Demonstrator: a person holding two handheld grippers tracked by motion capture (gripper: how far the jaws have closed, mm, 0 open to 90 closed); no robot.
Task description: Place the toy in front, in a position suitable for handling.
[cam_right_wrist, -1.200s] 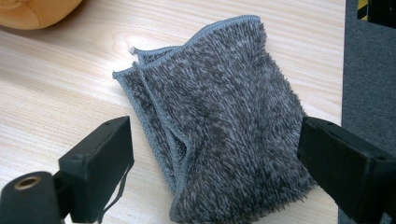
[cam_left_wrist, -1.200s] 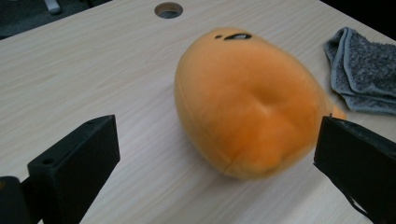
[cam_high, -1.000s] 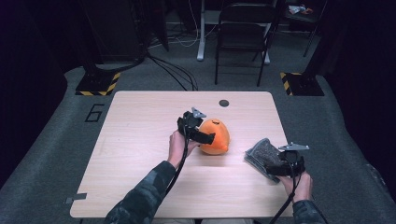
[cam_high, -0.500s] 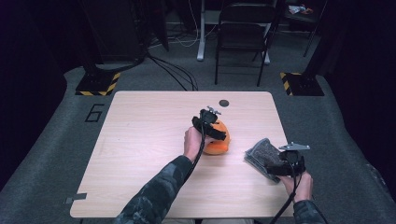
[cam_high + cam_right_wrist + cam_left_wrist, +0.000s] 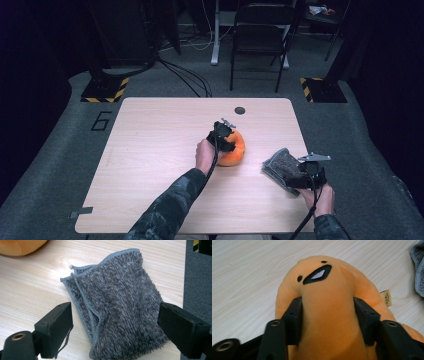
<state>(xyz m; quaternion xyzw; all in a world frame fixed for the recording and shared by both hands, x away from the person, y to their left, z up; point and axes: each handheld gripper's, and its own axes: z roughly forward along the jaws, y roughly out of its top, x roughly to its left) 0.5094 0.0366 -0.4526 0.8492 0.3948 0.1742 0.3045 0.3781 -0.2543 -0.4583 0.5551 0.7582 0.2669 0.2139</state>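
An orange plush toy (image 5: 236, 152) with a stitched face (image 5: 317, 275) lies near the middle of the wooden table (image 5: 150, 150). My left gripper (image 5: 226, 138) has come down over it. Its jaws have just been closing, and both pads now press into the plush's sides (image 5: 327, 302). A folded grey fluffy cloth (image 5: 281, 164) lies near the table's right edge. My right gripper (image 5: 296, 176) hovers at its near side, open, with the cloth (image 5: 120, 290) below and between the wide-set jaws (image 5: 116, 315), which stand apart from it.
A small dark round grommet (image 5: 240, 110) sits at the table's far edge. Beyond the table stand a black chair (image 5: 262, 30), floor cables and two yellow-black striped bases (image 5: 105, 90) (image 5: 320, 87). The carpet starts just right of the cloth (image 5: 197, 290).
My left gripper moved right and down onto the orange plush and closed on it. The right gripper and the grey cloth have not moved.
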